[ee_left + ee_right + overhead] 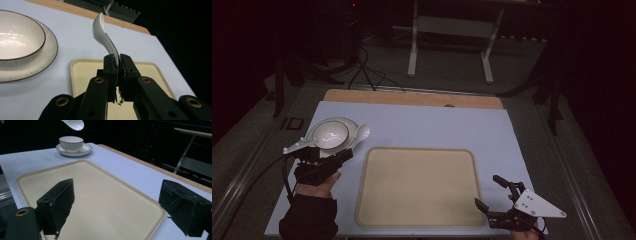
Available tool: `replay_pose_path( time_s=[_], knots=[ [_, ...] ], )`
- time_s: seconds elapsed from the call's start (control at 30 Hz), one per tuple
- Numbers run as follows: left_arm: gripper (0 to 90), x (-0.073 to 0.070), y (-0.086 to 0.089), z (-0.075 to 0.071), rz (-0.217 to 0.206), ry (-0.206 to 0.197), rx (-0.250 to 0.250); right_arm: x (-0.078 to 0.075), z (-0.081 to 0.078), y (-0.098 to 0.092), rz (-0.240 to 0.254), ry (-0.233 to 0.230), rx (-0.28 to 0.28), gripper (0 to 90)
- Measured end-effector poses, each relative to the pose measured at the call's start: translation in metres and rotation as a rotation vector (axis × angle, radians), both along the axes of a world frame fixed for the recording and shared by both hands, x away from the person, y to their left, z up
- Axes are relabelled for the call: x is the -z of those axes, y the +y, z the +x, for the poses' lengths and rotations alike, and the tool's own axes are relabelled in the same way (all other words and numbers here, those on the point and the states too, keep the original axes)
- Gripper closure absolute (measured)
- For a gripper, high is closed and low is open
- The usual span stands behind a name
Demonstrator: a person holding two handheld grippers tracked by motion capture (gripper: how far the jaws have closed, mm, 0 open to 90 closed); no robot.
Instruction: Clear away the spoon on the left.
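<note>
My left gripper (346, 155) is shut on the handle of a white ceramic spoon (362, 132), which is held above the table with its bowl end pointing away. In the left gripper view the spoon (101, 30) rises from between the closed jaws of that gripper (117, 60). A white bowl (329, 134) with a dark rim stands on a saucer (352, 123) just left of the spoon. My right gripper (489, 192) is open and holds nothing at the near right corner of the beige tray (417, 187). The right gripper view shows this gripper (120, 200) over the tray (100, 187).
The bowl (17, 37) and saucer (47, 52) lie left of the tray (82, 72). In the right gripper view, the bowl (71, 143), saucer (85, 150) and spoon tip (75, 123) are far off. A wooden strip (412, 98) edges the table's far side.
</note>
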State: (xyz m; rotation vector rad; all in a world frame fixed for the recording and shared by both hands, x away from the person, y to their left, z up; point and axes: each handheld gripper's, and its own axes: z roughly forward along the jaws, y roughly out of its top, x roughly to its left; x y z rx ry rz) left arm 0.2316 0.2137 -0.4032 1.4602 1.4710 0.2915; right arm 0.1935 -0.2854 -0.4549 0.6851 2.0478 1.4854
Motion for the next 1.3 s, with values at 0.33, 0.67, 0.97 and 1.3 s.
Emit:
replay_pose_path(
  time_s=[0.33, 0.67, 0.97, 1.3],
  knots=[
    [85.2, 0.002, -0.019, -0.008, 0.008, -0.031, 0.009, 0.000, 0.000, 0.000, 0.010, 0.004, 0.004, 13.2],
    [85.3, 0.010, -0.037, -0.020, -0.002, -0.061, -0.009, -0.001, -0.001, 0.000, 0.006, -0.009, 0.012, 13.2],
    [85.2, 0.026, -0.050, -0.018, -0.037, -0.051, -0.029, 0.000, -0.001, 0.000, 0.009, -0.004, 0.016, 13.3],
    [85.2, 0.045, -0.065, -0.022, -0.041, -0.067, -0.047, -0.001, -0.001, -0.002, 0.026, -0.009, 0.025, 13.2]
  ],
)
